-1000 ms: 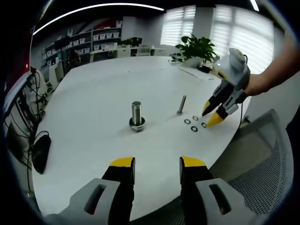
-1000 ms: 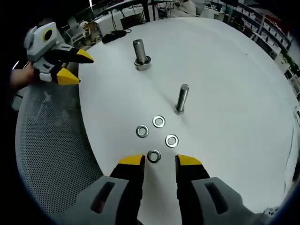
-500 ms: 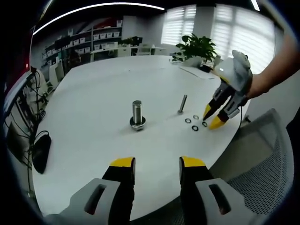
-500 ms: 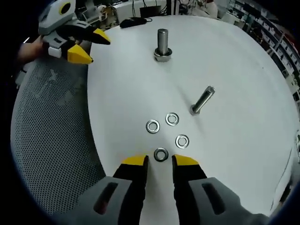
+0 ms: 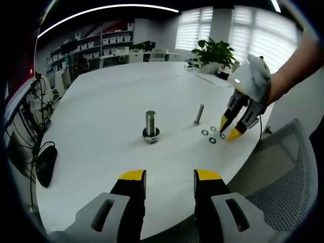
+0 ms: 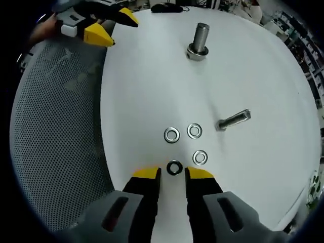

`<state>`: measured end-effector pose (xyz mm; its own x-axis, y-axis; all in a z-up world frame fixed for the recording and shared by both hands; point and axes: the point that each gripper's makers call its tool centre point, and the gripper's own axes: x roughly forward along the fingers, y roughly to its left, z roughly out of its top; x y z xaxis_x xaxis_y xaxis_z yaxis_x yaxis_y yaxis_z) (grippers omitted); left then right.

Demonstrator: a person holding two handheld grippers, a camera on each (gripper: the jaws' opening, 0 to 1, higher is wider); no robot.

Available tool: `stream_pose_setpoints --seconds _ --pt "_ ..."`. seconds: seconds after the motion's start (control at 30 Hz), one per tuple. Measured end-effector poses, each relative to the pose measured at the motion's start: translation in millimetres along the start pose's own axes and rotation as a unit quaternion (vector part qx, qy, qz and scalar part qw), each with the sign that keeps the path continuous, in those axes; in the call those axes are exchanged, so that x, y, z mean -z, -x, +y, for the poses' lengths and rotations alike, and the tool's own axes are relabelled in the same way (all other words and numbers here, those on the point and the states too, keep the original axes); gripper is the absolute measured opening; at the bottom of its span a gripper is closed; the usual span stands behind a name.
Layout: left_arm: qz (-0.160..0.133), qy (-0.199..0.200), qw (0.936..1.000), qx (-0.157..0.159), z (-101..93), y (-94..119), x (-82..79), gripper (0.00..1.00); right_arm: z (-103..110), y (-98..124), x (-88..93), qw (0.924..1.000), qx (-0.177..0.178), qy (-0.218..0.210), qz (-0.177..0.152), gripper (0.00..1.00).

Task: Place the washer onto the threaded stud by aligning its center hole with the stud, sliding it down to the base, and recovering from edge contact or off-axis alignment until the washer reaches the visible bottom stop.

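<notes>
Over the last second I have brought my right gripper (image 6: 173,174) down toward the table edge and narrowed its yellow jaws around the nearest washer (image 6: 174,167), the darker ring of the four lying loose on the white table (image 6: 253,66). A second ago the jaws stood wider, with the washer just ahead of them; now the tips sit just beside it on either side, still slightly apart and, as far as I can tell, not yet pinching it. The washer lies flat on the table, so I judge the pick-up is about to happen rather than done.

The other three washers (image 6: 194,131) lie just beyond it in a loose cluster, close to the slim threaded stud (image 6: 234,120), which stands on the table near them. The thicker bolt with its nut-like base (image 6: 198,39) stands well apart, further across the table. The right gripper's view has rolled as I came in, so the stud looks tilted across the picture; that is my hand turning, not the stud moving.

My left gripper (image 5: 170,178) hangs over the near table edge with its jaws apart and nothing between them; it has barely moved.

I can read no brand, label or writing on the washers, the studs or the grippers; the boxes on the far shelves (image 5: 114,38) are too small to make out.
</notes>
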<state>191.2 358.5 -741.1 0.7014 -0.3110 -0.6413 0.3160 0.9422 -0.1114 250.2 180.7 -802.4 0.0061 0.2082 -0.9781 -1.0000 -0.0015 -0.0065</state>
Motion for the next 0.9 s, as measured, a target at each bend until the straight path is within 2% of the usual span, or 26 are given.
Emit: stream_pose_setpoints --seconds 0.1,0.3,0.43,0.9 --pt "-0.001 0.0 1.0 -0.001 -0.1 0.3 -0.8 0.36 -0.7 0.0 0.2 1.0 -0.001 -0.005 0.005 0.22" --pt "-0.004 0.0 0.9999 -0.012 4.4 0.8 -2.1 0.36 -0.4 -0.8 0.1 0.9995 -0.002 0.018 0.025 0.22" --pt "-0.008 0.002 0.9998 -0.018 6.3 1.8 -3.4 0.36 -0.9 -0.8 0.3 0.9991 -0.003 0.018 0.038 0.22" --pt "-0.008 0.0 0.9997 -0.024 8.4 2.5 -2.9 0.35 -1.8 -1.2 -0.9 0.9982 -0.004 0.04 0.045 0.16"
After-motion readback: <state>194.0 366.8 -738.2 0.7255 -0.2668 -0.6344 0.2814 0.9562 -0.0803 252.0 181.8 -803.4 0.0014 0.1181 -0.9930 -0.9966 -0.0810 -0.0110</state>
